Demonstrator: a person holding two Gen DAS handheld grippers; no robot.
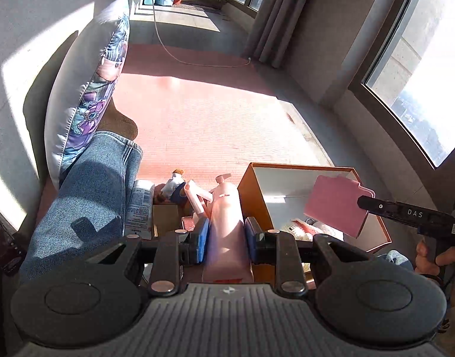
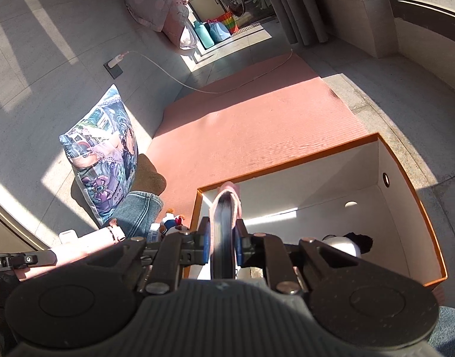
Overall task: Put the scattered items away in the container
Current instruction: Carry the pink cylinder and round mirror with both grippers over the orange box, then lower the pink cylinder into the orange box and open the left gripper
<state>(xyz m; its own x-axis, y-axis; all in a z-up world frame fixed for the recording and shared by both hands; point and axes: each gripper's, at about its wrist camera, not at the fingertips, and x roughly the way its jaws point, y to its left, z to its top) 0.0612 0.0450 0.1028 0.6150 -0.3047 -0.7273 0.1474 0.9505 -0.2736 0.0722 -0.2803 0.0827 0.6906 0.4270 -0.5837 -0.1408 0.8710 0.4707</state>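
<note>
- Right gripper point(image 2: 223, 245): its blue-padded jaws are clamped on a thin pink-covered notebook point(image 2: 226, 223), seen edge-on from the right wrist view, dark page block facing the camera.
- From the left wrist view the same pink notebook point(image 1: 335, 205) hangs flat-faced over the open top of the orange-walled, white-lined cardboard box point(image 1: 286, 183).
- Left gripper point(image 1: 226, 238): jaws closed against the sides of a tall pale-pink plastic pump bottle point(image 1: 224, 223), gripped at mid-body. The bottle's long axis runs straight away from the claw, pump head foremost.
- Deciding relation: the box lies forward and to the right of the left gripper, its near orange wall just beside the bottle. The right gripper is already above the box interior point(image 2: 316, 205); it is plainly the nearer hand.
- Judgement: the notebook is placed to be let go first; the bottle must cross the near wall to the right.
- Box contents: a white-and-black soft item point(image 2: 349, 242) lies low against the right side.
- Outstanding: a white tube point(image 1: 141, 205), a small doll figure point(image 1: 175, 183) and a small pink spray bottle point(image 1: 197, 196) lie on the pink mat point(image 1: 212, 113) beside a denim-clad leg point(image 1: 87, 196).
- Risk: the bottle could catch the box rim.
</note>
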